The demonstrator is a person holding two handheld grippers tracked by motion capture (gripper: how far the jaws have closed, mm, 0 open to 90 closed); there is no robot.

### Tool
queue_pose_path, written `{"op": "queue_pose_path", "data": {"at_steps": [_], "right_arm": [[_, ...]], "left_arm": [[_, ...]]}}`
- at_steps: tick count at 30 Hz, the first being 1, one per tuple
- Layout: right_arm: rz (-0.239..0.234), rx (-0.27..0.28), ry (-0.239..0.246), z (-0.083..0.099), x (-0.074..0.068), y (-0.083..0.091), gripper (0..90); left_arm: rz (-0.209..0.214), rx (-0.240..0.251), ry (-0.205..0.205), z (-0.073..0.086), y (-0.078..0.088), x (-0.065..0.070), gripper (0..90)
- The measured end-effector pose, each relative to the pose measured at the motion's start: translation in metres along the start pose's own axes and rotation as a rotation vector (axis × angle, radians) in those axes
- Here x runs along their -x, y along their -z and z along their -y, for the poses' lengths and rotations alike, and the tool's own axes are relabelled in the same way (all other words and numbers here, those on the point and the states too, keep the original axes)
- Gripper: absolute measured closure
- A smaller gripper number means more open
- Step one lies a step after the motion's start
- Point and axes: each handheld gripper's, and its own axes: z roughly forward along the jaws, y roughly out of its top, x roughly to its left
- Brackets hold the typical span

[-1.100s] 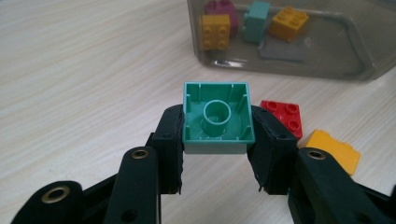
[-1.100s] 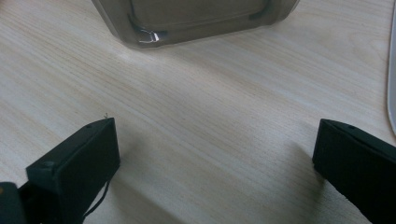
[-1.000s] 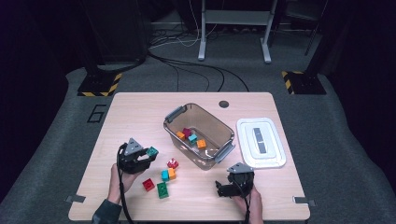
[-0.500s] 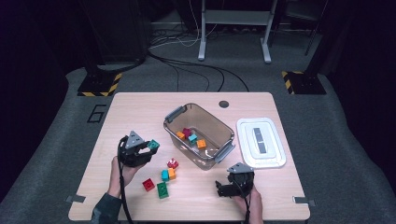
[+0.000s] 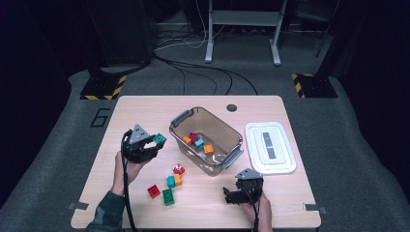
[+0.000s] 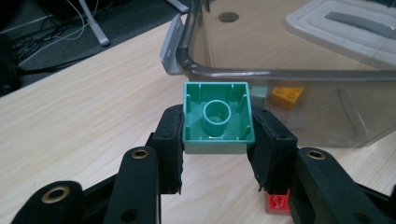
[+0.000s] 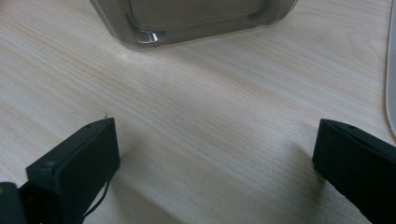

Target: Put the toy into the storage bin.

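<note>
red brick — half behind jaw

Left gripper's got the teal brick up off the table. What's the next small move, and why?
Probably carry it over the clear bin's rim and open. The left gripper clamps the teal brick just short of that rim, and other bricks already lie inside.

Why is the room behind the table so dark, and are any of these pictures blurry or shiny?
High view: light falls on the table while the floor behind sinks into black. Left gripper view: the green brick is sharp, the clear bin wall hazy with a pale sheen. Right gripper view: the jaws are soft at the edges and cast faint shadows on the wood; a bright glint marks the bin's corner.
</note>
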Motion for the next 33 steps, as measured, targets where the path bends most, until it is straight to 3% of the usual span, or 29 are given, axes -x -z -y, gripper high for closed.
{"op": "queue_pose_path", "data": {"at_steps": [16,33], "right_arm": [[0.000,0.000,0.000,0.000,0.000,0.000,0.0],[0.000,0.000,0.000,0.000,0.000,0.000,0.0]], "left_arm": [[-0.006,0.052,-0.037,-0.037,0.002,-0.002,58.4],[0.007,0.066,-0.072,-0.067,-0.018,0.004,58.4]]}}
